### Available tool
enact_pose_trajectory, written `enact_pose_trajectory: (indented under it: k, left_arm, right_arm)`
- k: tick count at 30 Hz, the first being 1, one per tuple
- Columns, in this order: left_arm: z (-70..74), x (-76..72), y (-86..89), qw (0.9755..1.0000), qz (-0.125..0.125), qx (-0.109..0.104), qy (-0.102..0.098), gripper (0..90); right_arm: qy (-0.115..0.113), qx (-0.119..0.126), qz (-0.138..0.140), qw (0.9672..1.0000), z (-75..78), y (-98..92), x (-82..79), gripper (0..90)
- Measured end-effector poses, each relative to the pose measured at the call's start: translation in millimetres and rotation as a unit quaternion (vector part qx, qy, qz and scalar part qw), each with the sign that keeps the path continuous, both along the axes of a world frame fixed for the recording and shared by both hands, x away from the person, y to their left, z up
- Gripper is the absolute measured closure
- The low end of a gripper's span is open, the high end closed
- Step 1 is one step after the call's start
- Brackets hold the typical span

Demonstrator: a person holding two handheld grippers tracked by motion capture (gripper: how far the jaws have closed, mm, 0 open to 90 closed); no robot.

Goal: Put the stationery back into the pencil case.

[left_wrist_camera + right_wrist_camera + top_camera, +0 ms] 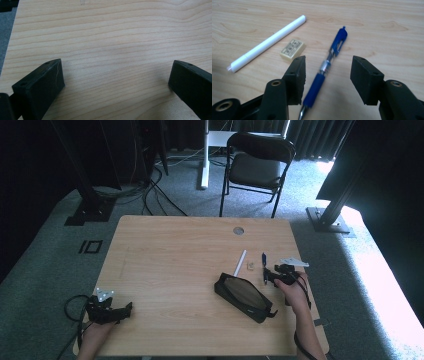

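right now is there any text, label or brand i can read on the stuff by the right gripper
Eraser: dark print in rows on its top label, too blurred to read.
Blue pen: no legible marking.
White pen: no visible print.
Pencil case: no readable label.
So nothing can be quoted.

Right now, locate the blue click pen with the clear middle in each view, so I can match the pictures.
High view: the blue click pen lies right of centre on the table, just left of the right gripper.
Left gripper view: bare wooden table ahead of open jaws, no pen.
Right gripper view: the pen runs up the centre between open jaws.
Shared landmark: the white stick, left of the pen.
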State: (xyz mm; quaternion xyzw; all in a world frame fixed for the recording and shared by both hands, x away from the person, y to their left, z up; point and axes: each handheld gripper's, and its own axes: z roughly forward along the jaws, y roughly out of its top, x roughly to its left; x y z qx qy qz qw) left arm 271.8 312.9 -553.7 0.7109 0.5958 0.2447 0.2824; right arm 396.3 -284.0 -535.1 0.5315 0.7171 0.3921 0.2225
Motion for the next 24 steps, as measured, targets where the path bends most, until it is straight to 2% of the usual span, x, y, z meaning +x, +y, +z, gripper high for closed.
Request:
enact_pose_trajectory:
  k: [3, 5, 9, 16, 22, 24]
  left_arm:
    - [0.0, 0.0, 0.0, 1.0, 0.0, 0.0, 0.0, 0.4]
    - [0.0, 0.0, 0.0, 1.0, 0.0, 0.0, 0.0, 0.4]
    - [0.0, 0.0, 0.0, 1.0, 0.0, 0.0, 0.0, 0.4]
    - [0.0, 0.0, 0.0, 1.0, 0.0, 0.0, 0.0, 0.4]
    - [0.0, 0.0, 0.0, 1.0, 0.0, 0.0, 0.0, 0.4]
    - [0.0, 0.0, 0.0, 1.0, 0.0, 0.0, 0.0, 0.4]
  right_arm:
    - [0.004, -0.006, -0.001, 1.0, 1.5, 5.3, 7.4, 46.6]
    - [0.007, -0.011, -0.015, 0.9998, 1.9, 7.8, 11.7, 47.4]
    - [0.015, -0.022, -0.021, 0.9994, -1.0, 12.9, 19.1, 48.5]
    - [0.02, -0.02, -0.041, 0.9988, -8.6, 17.9, 23.9, 52.9]
    - [0.038, -0.064, -0.04, 0.9964, -13.5, 22.3, 29.2, 59.2]
    - [0.039, -0.062, -0.042, 0.9965, -13.4, 22.7, 30.0, 59.9]
